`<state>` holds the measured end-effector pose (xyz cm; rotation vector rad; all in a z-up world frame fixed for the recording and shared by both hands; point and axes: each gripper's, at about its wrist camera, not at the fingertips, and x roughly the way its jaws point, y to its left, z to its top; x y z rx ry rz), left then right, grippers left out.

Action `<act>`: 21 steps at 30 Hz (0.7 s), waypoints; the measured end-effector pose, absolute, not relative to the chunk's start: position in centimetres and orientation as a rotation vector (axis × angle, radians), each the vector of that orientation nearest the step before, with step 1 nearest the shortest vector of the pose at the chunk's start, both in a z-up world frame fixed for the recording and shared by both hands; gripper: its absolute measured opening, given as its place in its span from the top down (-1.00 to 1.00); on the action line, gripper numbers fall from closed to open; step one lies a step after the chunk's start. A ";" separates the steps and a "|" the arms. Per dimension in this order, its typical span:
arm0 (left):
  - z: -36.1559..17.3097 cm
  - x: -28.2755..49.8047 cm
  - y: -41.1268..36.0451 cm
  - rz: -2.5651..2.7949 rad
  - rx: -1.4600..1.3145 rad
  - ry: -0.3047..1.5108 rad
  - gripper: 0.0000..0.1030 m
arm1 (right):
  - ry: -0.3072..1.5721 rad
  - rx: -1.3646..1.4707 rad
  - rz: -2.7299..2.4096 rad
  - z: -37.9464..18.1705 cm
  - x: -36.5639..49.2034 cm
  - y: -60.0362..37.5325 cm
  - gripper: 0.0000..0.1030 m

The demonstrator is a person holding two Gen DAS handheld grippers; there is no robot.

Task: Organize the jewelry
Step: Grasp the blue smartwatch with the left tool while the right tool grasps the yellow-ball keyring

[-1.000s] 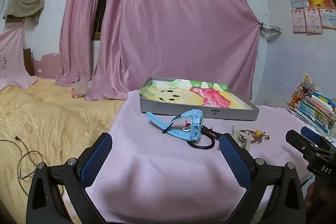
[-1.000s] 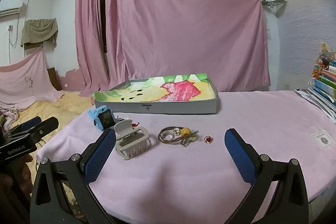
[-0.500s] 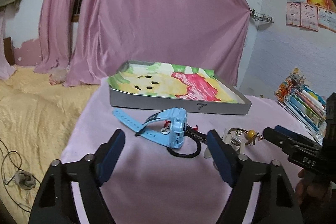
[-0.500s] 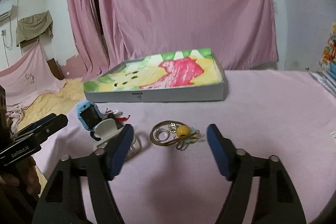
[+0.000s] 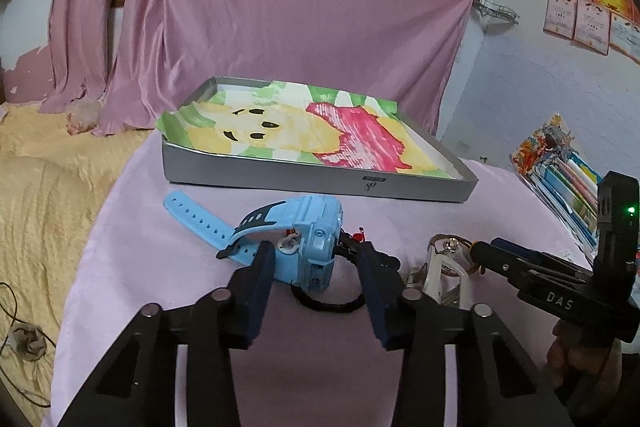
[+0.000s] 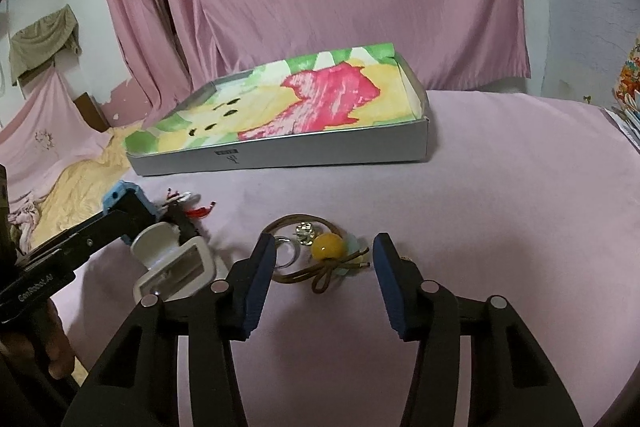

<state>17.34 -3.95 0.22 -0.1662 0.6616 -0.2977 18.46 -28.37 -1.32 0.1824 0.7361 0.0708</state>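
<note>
Left gripper [image 5: 316,263] half open astride the watch [image 5: 308,239]; right gripper [image 6: 324,263] half open, empty, around the hair tie [image 6: 320,251]. Close squarely, then lift to the far tray [image 5: 320,183].

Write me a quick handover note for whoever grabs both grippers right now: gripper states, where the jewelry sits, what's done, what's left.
Left gripper: open, jaws on either side of the blue watch, not yet shut on it.
Right gripper: open, jaws on either side of the brown hair tie with the yellow bead, nothing held.
On the pink cloth: the watch, a black hair band, small red pieces, a white claw clip, a clear ring.
Grey tray with the coloured paper lining: nothing in it.
Done: nothing sorted yet.
Left: likely close on each piece and move everything into the tray.
</note>
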 end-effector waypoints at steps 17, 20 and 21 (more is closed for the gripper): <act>0.0 18.2 -4.0 -0.305 -0.176 0.685 0.67 | 0.791 0.208 0.086 -1.9 19.4 -28.7 0.48; 0.5 17.8 -3.8 -0.308 -0.180 0.662 0.68 | 0.764 0.226 0.090 -1.7 19.1 -28.9 0.49; 0.6 17.6 -3.7 -0.308 -0.180 0.654 0.68 | 0.753 0.231 0.092 -1.5 19.0 -29.0 0.49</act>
